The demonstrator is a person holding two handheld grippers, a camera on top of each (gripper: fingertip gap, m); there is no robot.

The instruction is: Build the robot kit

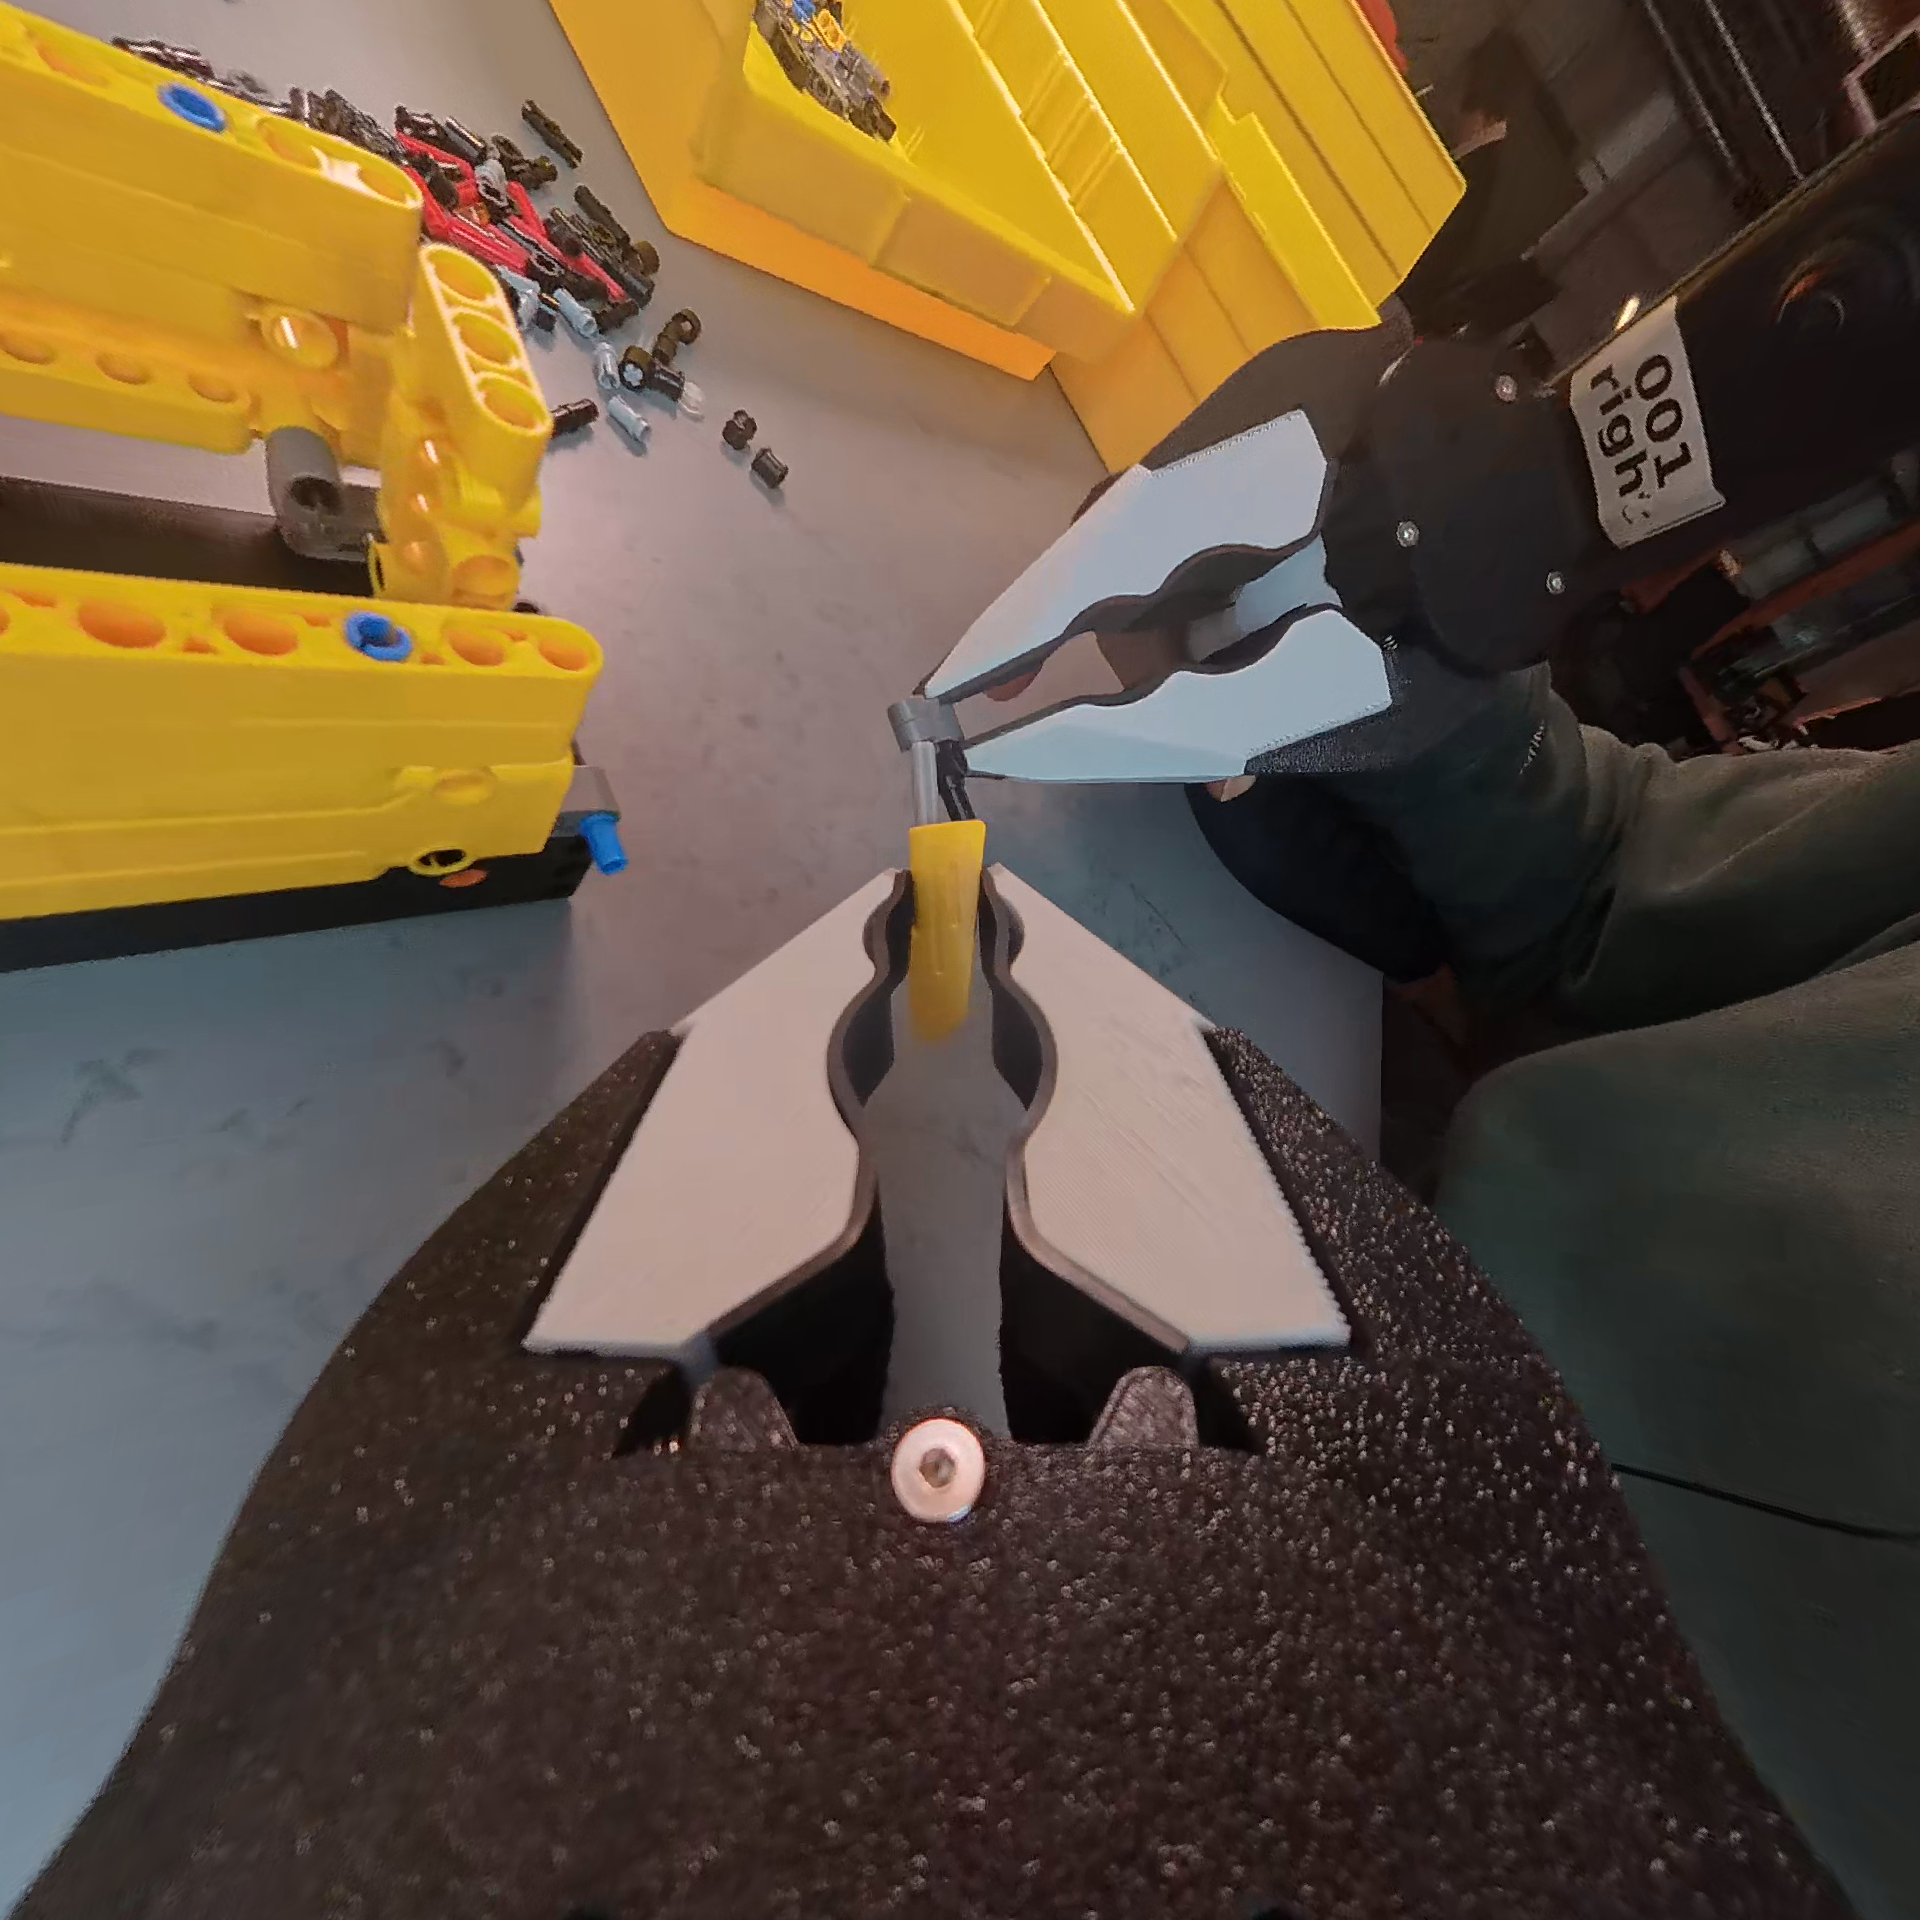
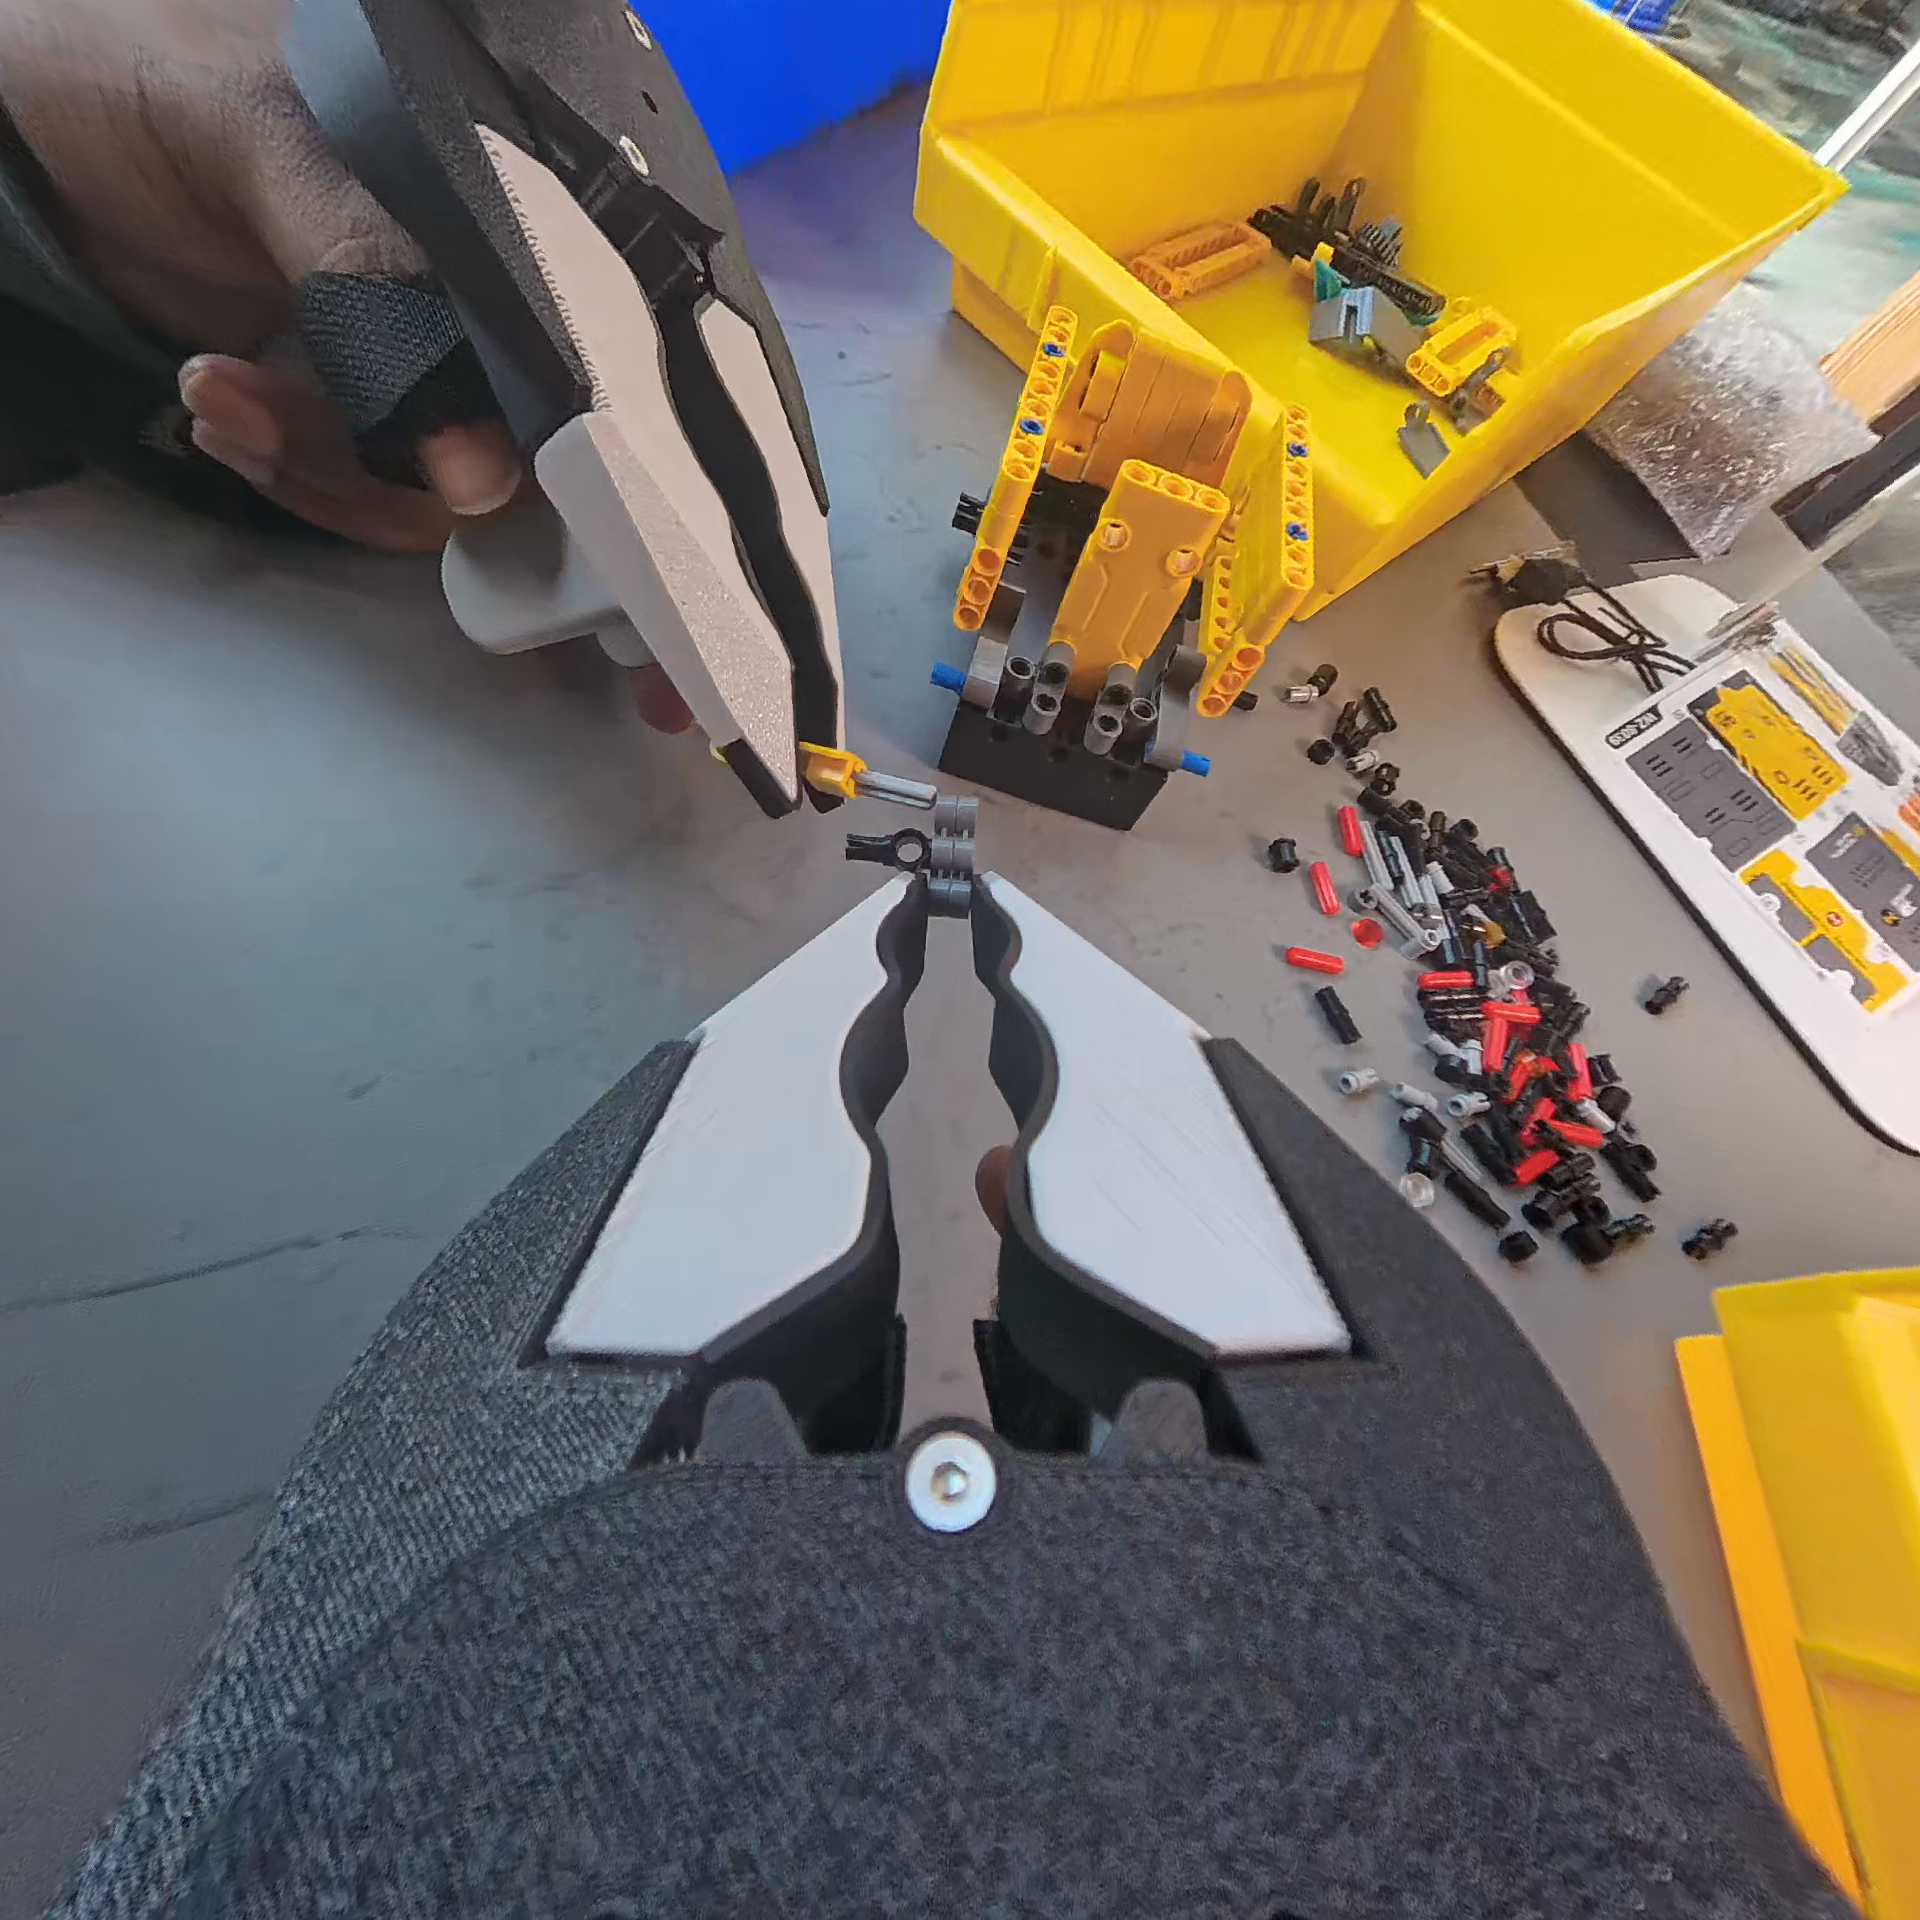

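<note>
My left tongs (image 1: 943, 883) were clamped on a small yellow piece (image 1: 943, 925) with a thin grey axle (image 2: 896, 787) sticking out of its front end. My right tongs (image 2: 948, 883) were closed on a grey connector (image 2: 954, 854), pinched only at the very tips, and a little black pin piece (image 2: 883, 849) hung off the connector's left side. Both parts were held in the air above the grey table (image 2: 312, 831), the axle tip just short of the connector, or barely touching it; I could not tell which.

The risk I judged greatest was the shallow hold on the connector: pinched so near the tips, it could twist or pop out if the axle pushed against it off-centre. The axle met it at an angle, so a skewed push might jam instead of sliding in, or lever the yellow piece round between my left tongs. The black pin piece looked loosely attached and could drop.

Beyond the right tongs stood the yellow model (image 2: 1122, 540) on its black base, with a yellow bin (image 2: 1558, 260) behind it. To the right lay a scatter of small pins (image 2: 1486, 1039) and an instruction sheet (image 2: 1766, 810). Anything dropped there would be hard to pick out again.
</note>
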